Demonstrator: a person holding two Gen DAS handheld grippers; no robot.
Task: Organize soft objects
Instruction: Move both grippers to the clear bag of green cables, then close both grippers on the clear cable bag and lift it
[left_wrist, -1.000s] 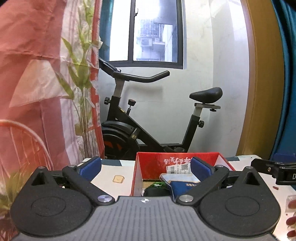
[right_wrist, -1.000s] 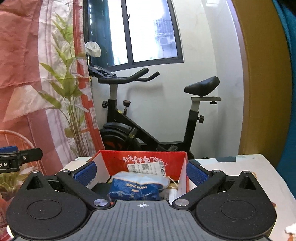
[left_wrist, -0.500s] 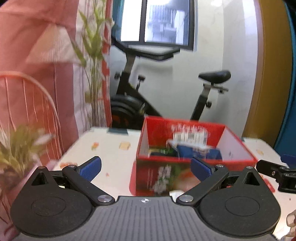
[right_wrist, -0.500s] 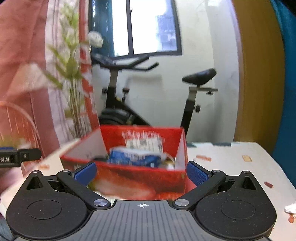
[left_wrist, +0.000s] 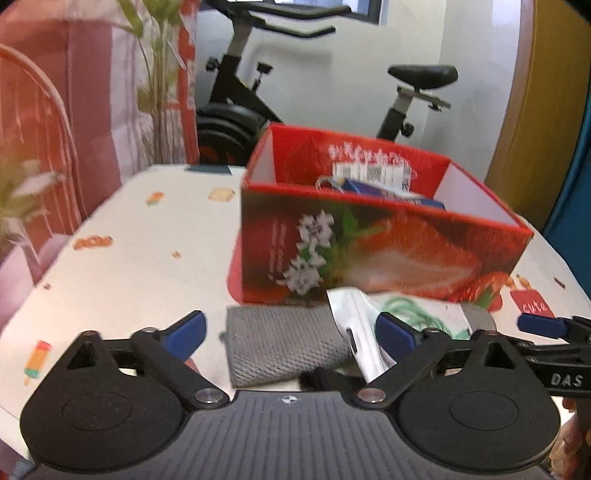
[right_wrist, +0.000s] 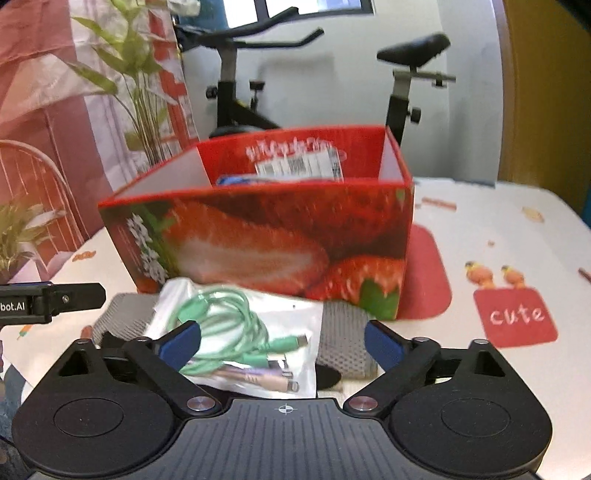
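Observation:
A red strawberry-print box stands on the table and holds a blue packet and a labelled item. In front of it lies a grey mesh cloth, with a clear bag of green and purple cables on top. My left gripper is open and empty just above the cloth. My right gripper is open and empty over the cable bag. Each gripper shows at the edge of the other's view.
The table has a white cloth with small prints and a red "cute" patch. An exercise bike stands behind the table. A plant, red curtain and a red chair are at the left.
Both grippers have pulled back from the box and tilted down. The box front, the grey cloth and the cable bag have come into view. Both stay open.

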